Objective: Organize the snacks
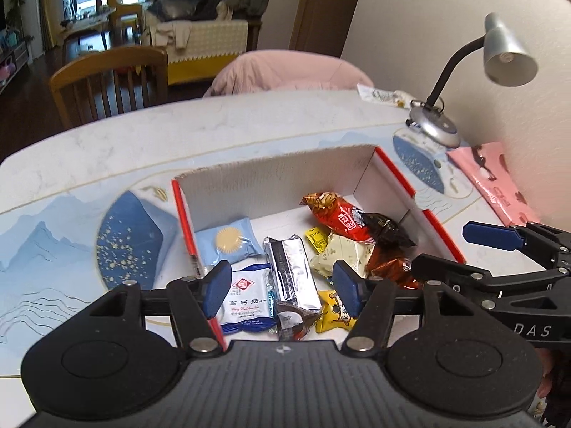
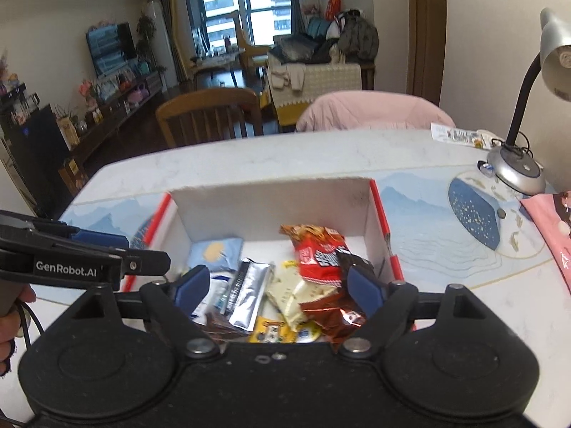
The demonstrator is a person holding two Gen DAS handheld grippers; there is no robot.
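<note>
A: What lies under the left gripper (image 1: 282, 287)?

B: A white cardboard box (image 1: 271, 174) with red edges. Just ahead of its parted blue pads, which hold nothing, lie crinkly snack packets: a silver foil bar (image 1: 291, 271), a pale blue pouch (image 1: 230, 240) printed with a round biscuit, and a red bag (image 1: 339, 219) with Chinese lettering.

A: And the right gripper (image 2: 276, 289)?

B: Its jaws gape too, empty, above the same heap. Beside it, the left gripper's black arm reads "GenRobot.AI". To its right stands a grey gooseneck lamp (image 2: 517, 167) near a pink packet (image 2: 556, 235).
</note>
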